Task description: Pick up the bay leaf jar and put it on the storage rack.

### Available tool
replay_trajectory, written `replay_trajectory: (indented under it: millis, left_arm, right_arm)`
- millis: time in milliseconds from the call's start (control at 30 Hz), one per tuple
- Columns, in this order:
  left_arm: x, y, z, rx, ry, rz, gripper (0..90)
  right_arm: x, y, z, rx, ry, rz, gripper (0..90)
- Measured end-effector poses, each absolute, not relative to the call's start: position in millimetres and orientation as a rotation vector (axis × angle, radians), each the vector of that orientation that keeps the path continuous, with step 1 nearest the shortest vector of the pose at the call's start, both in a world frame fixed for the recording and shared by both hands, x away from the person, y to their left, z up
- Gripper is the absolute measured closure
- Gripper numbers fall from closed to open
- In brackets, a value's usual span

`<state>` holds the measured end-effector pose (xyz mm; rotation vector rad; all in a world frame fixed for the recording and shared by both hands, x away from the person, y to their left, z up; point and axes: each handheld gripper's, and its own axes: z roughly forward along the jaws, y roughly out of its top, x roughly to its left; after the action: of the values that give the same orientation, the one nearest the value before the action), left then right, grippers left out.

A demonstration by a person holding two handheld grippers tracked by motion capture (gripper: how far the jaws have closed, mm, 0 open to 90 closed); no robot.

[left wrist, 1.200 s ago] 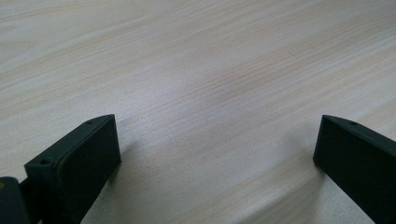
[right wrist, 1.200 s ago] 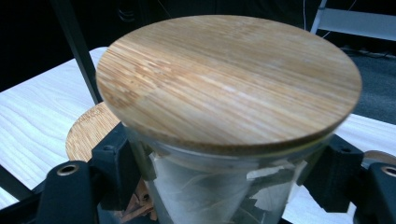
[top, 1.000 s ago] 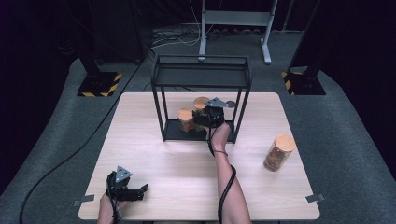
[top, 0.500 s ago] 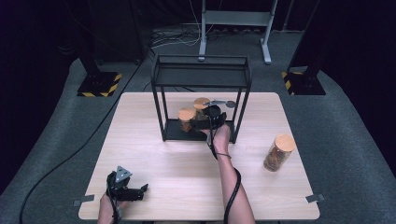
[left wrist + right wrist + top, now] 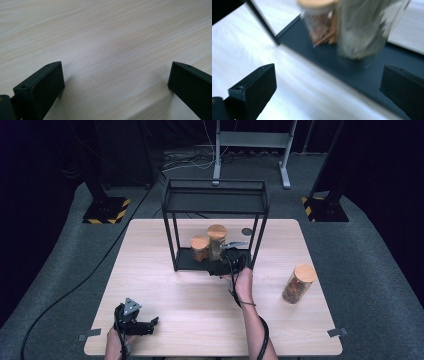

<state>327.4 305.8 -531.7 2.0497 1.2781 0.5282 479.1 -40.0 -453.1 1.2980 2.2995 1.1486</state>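
Observation:
A black wire rack (image 5: 215,202) stands at the back middle of the wooden table. On its bottom shelf (image 5: 186,265) stand a tall cork-lidded jar (image 5: 217,240) and a shorter one (image 5: 200,248) to its left. My right gripper (image 5: 220,266) hovers at the shelf's front edge, open; its jaws have just been opening and hold nothing. In the right gripper view, the tall jar (image 5: 364,30) and the short jar (image 5: 322,27) stand beyond my gripper (image 5: 327,90), apart from the jaws. My left gripper (image 5: 150,324) rests open near the front left edge, over bare wood (image 5: 100,37).
A third cork-lidded jar (image 5: 297,283) stands on the table's right side. The rack's thin front left post (image 5: 262,20) rises left of the jars. A small dark disc (image 5: 246,231) lies behind the rack's right side. Cables trail from both grippers toward the front edge.
The right gripper let go of the tall jar, which now stands on the bottom shelf, and drew back toward the front of the rack. The left gripper stayed in place.

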Motion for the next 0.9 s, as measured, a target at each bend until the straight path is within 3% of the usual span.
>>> replay_trajectory:
  millis: [900]
  left_arm:
    - [327.4, 306.0, -531.5, 2.049, 1.282, 0.531, 0.0]
  right_arm:
    - [355.5, -94.4, -515.7, 1.254, 2.354, 1.178, 0.0]
